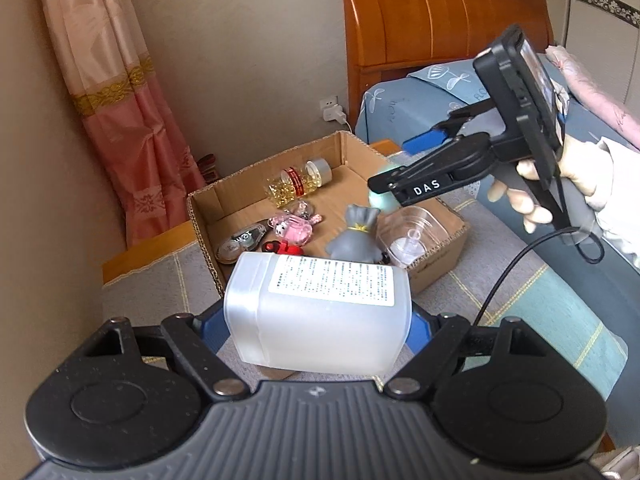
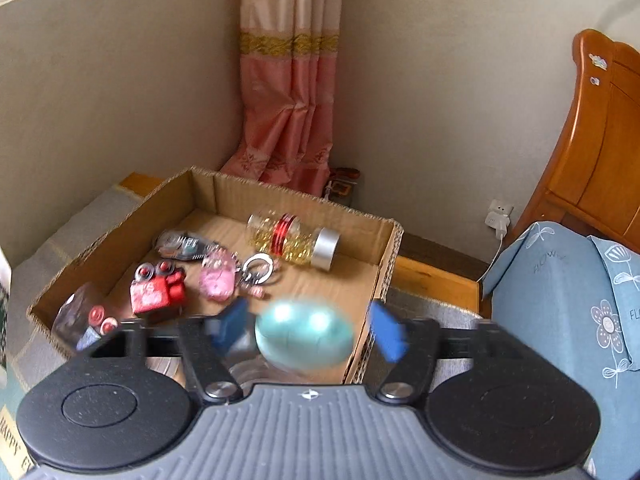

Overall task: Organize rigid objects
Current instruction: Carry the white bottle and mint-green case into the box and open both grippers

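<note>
Between left claw point(image 1: 318, 322) fingers: frosted bottle point(image 1: 318, 316) gripped, long axis crosswise; right claw point(image 2: 306, 330) wide, teal egg point(image 2: 305, 334) loose.

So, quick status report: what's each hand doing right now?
Left tool clamped on frosted bottle. Right tool open, teal egg loose between its fingers, over cardboard box. Nothing blocking.

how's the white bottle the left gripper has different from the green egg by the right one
The white bottle is boxy, frosted and carries a printed label; the green egg is rounded, shiny and plain. The bottle is clamped between the left gripper fingers, outside the cardboard box; the egg sits loose between the open right gripper fingers, blurred, over the box. The bottle looks much bigger.
</note>
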